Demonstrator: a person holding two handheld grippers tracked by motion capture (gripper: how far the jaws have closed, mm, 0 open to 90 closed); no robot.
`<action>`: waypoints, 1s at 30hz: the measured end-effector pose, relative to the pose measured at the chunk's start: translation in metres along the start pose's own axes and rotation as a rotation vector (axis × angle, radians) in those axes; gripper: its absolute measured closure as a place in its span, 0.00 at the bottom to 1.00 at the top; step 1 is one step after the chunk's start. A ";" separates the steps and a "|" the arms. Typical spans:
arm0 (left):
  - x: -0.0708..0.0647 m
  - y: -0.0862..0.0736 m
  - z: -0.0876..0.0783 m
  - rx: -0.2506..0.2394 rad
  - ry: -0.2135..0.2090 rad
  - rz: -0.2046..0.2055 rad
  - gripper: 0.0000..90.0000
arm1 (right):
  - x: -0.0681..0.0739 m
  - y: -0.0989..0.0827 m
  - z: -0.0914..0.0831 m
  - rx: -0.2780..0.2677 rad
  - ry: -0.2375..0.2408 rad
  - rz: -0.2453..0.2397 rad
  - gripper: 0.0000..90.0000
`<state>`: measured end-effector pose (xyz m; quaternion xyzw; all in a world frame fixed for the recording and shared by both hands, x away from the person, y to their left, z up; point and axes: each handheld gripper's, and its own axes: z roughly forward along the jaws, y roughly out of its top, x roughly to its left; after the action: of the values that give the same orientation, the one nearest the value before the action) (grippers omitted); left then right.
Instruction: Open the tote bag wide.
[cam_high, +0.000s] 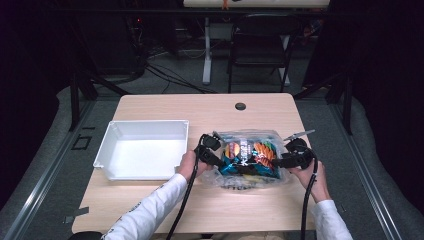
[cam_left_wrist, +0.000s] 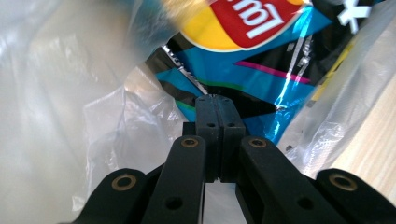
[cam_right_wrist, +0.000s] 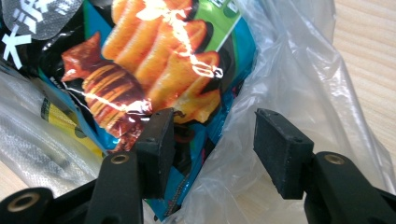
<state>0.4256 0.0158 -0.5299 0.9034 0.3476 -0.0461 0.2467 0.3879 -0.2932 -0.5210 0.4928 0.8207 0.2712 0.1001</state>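
Light, crinkly, slippery chip bag (cam_high: 248, 157) inside a limp clear plastic bag (cam_high: 280, 137) at the table (cam_high: 165, 102) centre, beside the white tray (cam_high: 145, 127). Left gripper (cam_left_wrist: 218, 103) clamped shut at the film's edge, whether pinching it unclear; right gripper (cam_right_wrist: 212, 135) half open, astride film and chip-bag corner. Best pinched at a sealed seam, gently, to spare the chips.

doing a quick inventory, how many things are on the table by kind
white tray: 1
clear plastic bag: 1
snack packet, lying in the bag: 1
tongs: 2, the left tongs and the right tongs
total: 5

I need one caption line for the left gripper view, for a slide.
Left gripper, jaws shut, at the edge of a blue snack bag inside a clear plastic bag.
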 end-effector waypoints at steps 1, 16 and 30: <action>-0.001 0.001 -0.003 -0.009 0.003 0.001 1.00 | 0.000 0.000 0.000 -0.002 0.002 0.004 0.53; -0.019 0.031 -0.053 -0.100 -0.047 0.056 1.00 | 0.001 0.004 -0.012 -0.051 0.019 0.020 0.50; -0.029 0.034 -0.056 -0.082 -0.078 0.098 1.00 | 0.024 0.022 -0.024 -0.131 0.055 -0.051 0.48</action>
<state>0.4212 0.0032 -0.4599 0.9060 0.2945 -0.0546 0.2990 0.3820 -0.2727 -0.4867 0.4563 0.8160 0.3353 0.1165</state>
